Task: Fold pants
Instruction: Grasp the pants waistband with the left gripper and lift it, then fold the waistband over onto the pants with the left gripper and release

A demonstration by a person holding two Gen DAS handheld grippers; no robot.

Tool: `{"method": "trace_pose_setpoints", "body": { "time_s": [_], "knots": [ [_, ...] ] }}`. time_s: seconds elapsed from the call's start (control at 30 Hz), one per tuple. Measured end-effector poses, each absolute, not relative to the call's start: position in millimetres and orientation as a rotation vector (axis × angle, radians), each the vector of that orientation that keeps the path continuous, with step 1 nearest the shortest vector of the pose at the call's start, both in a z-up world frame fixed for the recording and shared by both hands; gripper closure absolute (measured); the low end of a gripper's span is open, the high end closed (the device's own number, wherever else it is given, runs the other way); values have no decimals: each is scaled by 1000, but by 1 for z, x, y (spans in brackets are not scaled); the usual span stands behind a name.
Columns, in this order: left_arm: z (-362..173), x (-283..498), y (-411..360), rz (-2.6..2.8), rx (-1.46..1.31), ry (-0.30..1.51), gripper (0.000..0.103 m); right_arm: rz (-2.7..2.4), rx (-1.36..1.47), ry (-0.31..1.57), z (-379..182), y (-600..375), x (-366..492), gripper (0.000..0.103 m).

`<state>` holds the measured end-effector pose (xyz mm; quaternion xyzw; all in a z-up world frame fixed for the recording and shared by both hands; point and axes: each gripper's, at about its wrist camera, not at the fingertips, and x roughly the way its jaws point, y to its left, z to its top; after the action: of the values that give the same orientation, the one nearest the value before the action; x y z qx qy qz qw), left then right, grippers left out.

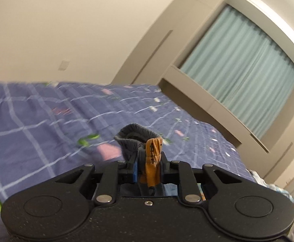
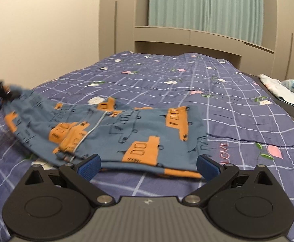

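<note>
While the left tool (image 1: 147,168) pinches the pants (image 2: 114,133) on the bed (image 2: 237,121), right tool (image 2: 148,166) gapes empty; folding barely begun.

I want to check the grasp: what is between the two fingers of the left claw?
In the left wrist view, the left claw is shut on a bunched edge of the pants, blue-grey and orange cloth; nothing else lies between.

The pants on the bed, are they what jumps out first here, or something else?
Yes: the blue pants with orange vehicle prints lie spread on the checked blue bedspread, just ahead of the open right gripper. The left gripper is shut on a bunched bit of the same cloth, held up above the bed. Behind, a pale green curtain fills the far wall.
</note>
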<state>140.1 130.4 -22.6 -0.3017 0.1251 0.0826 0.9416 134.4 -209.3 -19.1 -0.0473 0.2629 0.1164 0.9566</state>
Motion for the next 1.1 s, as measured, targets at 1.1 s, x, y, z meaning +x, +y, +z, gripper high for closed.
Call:
{"method": "trace_pose_setpoints", "body": {
  "time_s": [1.1],
  "knots": [
    [20,202,-129,-419,29,388,84,-100,70,526,-8,-344,124,0]
  ]
}}
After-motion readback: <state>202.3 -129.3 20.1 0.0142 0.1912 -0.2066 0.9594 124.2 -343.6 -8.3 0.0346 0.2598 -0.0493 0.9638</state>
